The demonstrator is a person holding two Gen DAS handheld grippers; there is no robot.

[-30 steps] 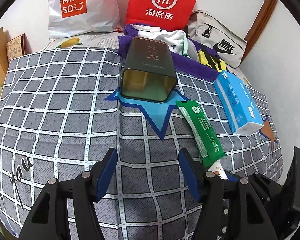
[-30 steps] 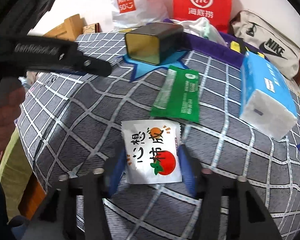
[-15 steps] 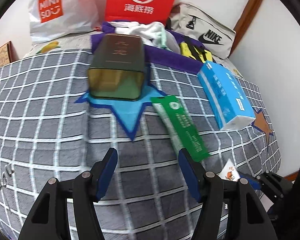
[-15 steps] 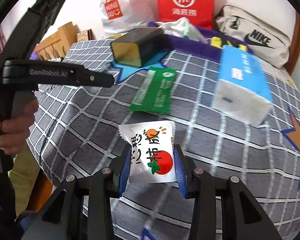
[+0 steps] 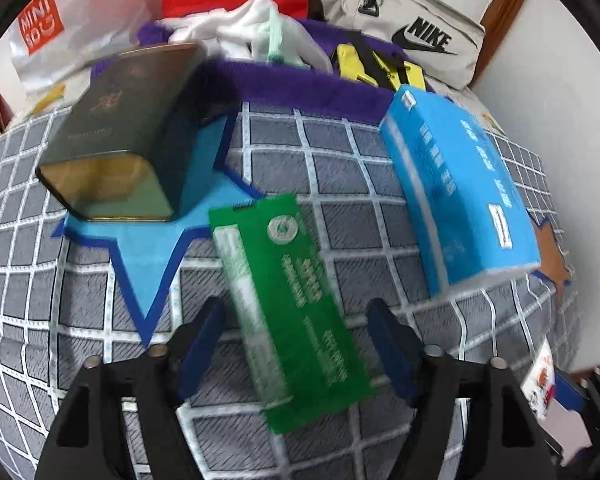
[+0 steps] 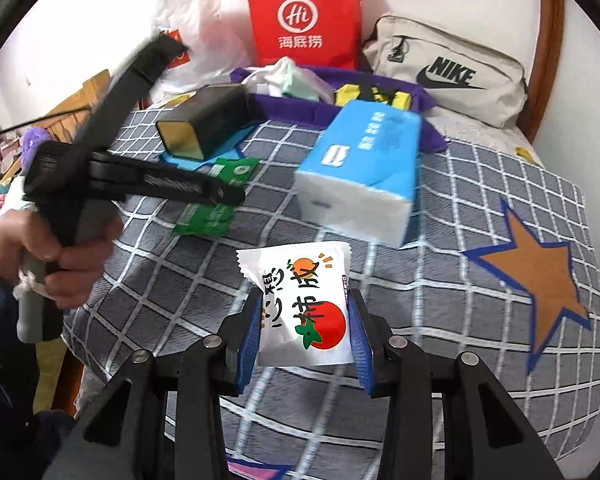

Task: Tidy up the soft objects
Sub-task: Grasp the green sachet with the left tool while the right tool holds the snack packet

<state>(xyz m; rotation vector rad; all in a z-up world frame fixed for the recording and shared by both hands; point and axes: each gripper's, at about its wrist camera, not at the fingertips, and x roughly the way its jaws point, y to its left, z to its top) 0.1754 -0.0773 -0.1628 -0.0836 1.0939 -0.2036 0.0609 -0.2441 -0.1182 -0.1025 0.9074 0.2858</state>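
Right tool (image 6: pixel 305 334) grips white snack packet (image 6: pixel 304 300); left tool (image 5: pixel 296 344), just widened, apparently straddles green pouch (image 5: pixel 292 300).

Red bag (image 6: pixel 304 20), Nike pouch (image 6: pixel 448 72), tin (image 5: pixel 120 140)

- Far end of bed: blocked by red bag (image 6: pixel 304 20), Nike bag (image 6: pixel 444 68) and purple cloth pile (image 5: pixel 300 80).
- Centre: dark tin (image 5: pixel 128 128), green packet (image 5: pixel 296 312), blue tissue pack (image 5: pixel 456 184) lie close together.
- Checked cover (image 6: pixel 480 208) around orange star (image 6: pixel 540 280): bare.
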